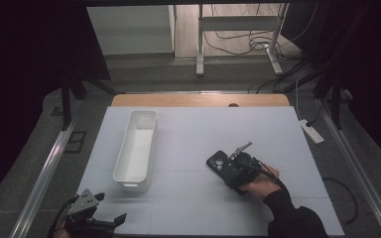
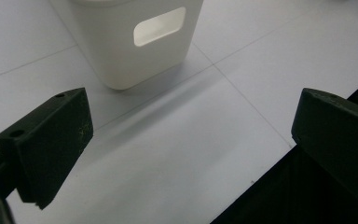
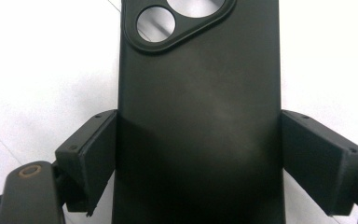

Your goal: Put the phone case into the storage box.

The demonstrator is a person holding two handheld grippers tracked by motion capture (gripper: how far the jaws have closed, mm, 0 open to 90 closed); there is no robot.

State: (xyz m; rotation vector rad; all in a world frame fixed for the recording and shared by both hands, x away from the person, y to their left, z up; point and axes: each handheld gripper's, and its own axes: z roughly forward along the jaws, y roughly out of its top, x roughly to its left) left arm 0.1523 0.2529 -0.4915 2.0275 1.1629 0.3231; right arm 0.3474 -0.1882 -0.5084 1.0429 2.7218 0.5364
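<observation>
Left claw (image 1: pixel 110 221): mine, low at the near left table corner, well left of the phone case; body lies roughly level, grey three-cornered plate on top, cable trailing back.
Left claw state: jaws wide apart in the left gripper view, nothing between them, just bare mat.
White bin (image 1: pixel 136 148): left of the phone case, well apart from it; long, narrow, open-topped, lengthwise away from me. Near end with a handle slot (image 2: pixel 159 26) sits just ahead of my left claw, not touching.
Bin material: smooth matte white plastic, rounded corners.
Phone case (image 3: pixel 200 112): the thing in hand, lying flat on the table mat (image 1: pixel 203 134) right of centre, back side up, camera end pointing away from me.
Case material: matte black, soft-looking, raised rounded camera cutout (image 3: pixel 177 21) with round holes.
Right claw (image 1: pixel 226 168): mine, on the near end of the phone case; hand wraps the body from behind, dark sleeve coming in from lower right, tilted down toward the mat.
Right claw state: jaws stand either side of the case's long edges, both pads against it in the right gripper view; gripping across its width.
In the way: nothing between case and bin, plain mat.
Mat: pale grey-white sheet, faint seam lines; wooden table edge (image 1: pixel 198 100) shows beyond it, far from the case.
</observation>
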